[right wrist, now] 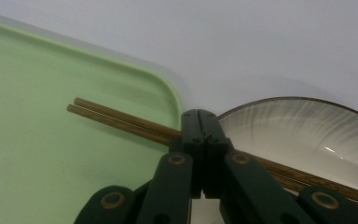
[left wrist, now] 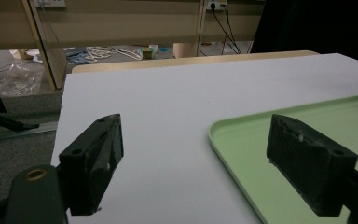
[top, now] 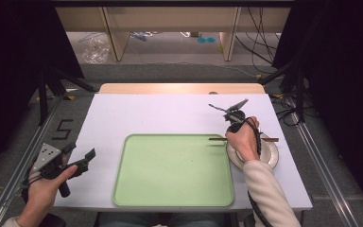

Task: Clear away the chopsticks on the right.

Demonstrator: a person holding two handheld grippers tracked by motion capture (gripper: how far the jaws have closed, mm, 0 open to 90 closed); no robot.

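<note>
Wooden chopsticks point(right wrist: 121, 122) — pinched by right gripper point(right wrist: 199, 128) — overhang the tray point(right wrist: 170, 93) edge.

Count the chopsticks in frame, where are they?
2. The chopsticks sit side by side as a pair, clamped in the right gripper, reaching from over the bowl across the right edge of the green tray. No others visible.
</note>
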